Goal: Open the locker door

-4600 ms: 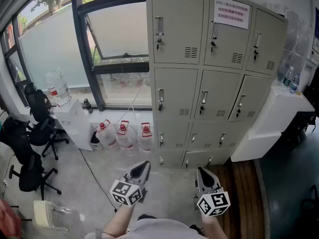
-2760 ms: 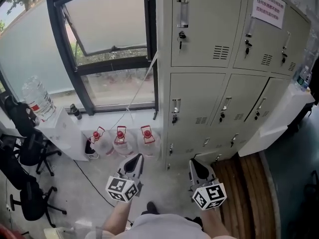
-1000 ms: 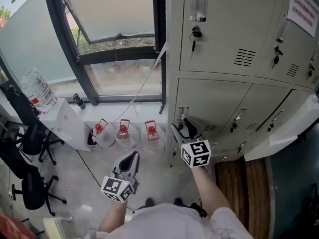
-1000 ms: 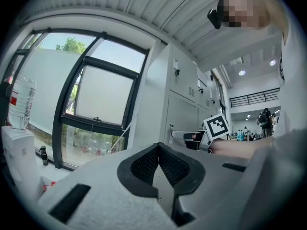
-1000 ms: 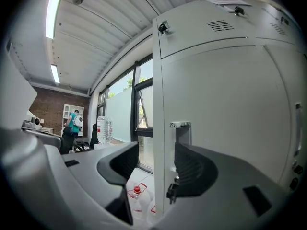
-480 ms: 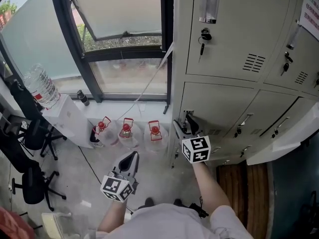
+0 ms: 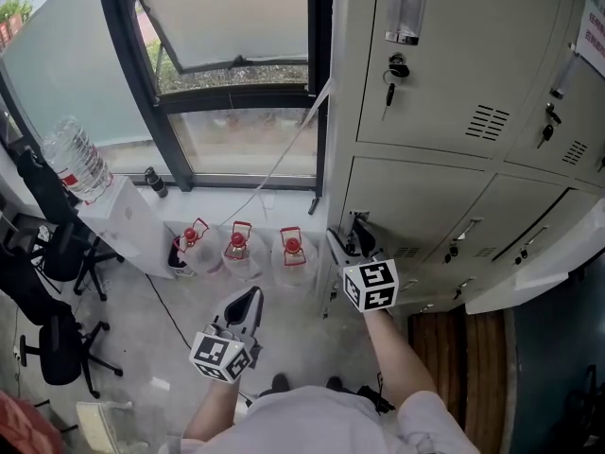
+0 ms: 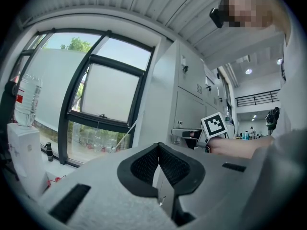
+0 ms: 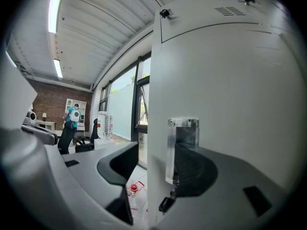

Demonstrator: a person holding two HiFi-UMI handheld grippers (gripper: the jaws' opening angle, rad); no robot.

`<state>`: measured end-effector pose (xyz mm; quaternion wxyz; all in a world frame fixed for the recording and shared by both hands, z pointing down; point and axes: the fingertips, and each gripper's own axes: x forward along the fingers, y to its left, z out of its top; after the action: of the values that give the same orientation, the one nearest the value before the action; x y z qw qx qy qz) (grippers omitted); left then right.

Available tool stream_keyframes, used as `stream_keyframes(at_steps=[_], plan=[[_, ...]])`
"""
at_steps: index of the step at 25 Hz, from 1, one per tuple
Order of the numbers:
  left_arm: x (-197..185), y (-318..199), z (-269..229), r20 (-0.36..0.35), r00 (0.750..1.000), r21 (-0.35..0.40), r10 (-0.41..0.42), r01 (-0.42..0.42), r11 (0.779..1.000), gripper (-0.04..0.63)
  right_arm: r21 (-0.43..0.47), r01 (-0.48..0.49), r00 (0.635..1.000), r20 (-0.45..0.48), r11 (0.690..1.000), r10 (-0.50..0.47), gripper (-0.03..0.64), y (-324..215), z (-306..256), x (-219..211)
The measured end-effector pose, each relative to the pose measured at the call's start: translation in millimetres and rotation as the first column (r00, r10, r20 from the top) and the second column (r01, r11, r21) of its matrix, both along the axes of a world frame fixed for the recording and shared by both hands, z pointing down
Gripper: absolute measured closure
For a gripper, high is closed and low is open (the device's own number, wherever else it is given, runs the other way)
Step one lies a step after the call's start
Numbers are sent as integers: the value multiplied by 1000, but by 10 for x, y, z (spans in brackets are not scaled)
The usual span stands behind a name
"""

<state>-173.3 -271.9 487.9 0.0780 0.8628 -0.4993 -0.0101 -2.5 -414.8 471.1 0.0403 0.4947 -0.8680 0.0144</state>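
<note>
The grey locker bank fills the upper right of the head view. My right gripper is up at the left door of the middle row, at its upright handle. In the right gripper view the clear handle stands between the spread jaws of the right gripper, in front of the right pad, and the jaws are open. The door looks closed. My left gripper hangs low over the floor, away from the lockers, and in its own view the left gripper has its pads meeting on nothing.
Three water jugs with red caps stand on the floor under the window, left of the lockers. A white dispenser with a big bottle and black office chairs are at the left. A white cabinet juts out at the right.
The person has walked up to the lockers and my right gripper has risen from waist height to the middle-row handle. Over the last half second almost nothing moved. The left gripper stayed low.
</note>
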Motion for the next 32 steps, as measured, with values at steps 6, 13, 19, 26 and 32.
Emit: stream_keyframes(at_steps=[6,13,19,26,32], plan=[[48,-5,-23,8,1000,5,23,-23,1000,591,0,-5,1000,-9,1000,5,411,119,-5,-4],[125,35,4,2,998,2,66,-66,998,591,3,-15,1000,-20,1000,15,411,350,6,18],[207,82,4,-1,994,7,112,-112,994,591,2,-39,999,-16,999,39,413,612,16,89],[254,151,3,-7,988,8,156,-155,988,591,2,-84,996,4,996,84,412,932,17,217],[359,196,-10,-12,980,13,198,-198,980,591,2,-135,991,22,991,135,413,1209,23,398]])
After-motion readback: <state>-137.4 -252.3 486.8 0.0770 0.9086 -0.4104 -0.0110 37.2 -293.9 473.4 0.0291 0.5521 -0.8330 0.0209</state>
